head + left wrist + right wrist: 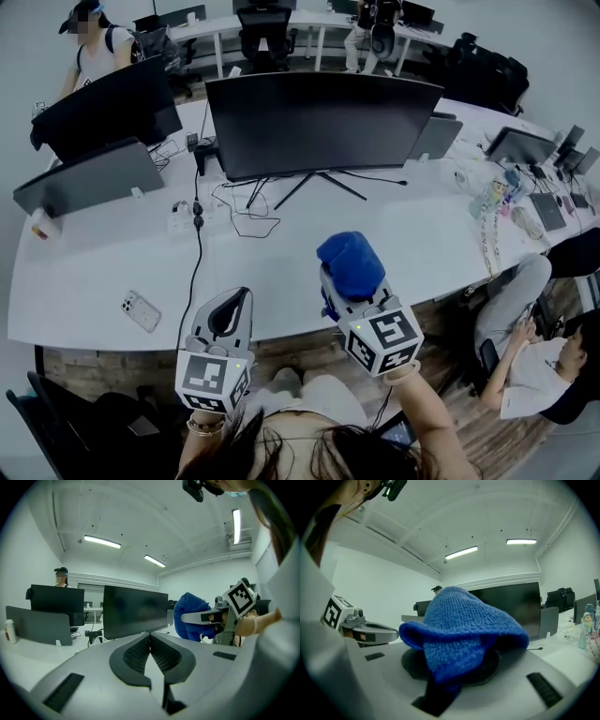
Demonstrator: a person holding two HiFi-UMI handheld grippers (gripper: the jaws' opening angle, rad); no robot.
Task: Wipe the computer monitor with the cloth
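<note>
Between the jaws of the right gripper (349, 286), short of the monitor (319, 122), the blue cloth (351, 261) is clamped. It is judged soft and light, best gripped bunched at a fold. Jaws of the left gripper (228, 314) are pressed together, empty.

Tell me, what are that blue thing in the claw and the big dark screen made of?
The cloth looks like soft microfibre or terry, matte, with a nubbly looped pile showing in the right gripper view. The monitor has a smooth, dark panel with a dull sheen, probably coated plastic or glass; the pictures leave that open.
</note>
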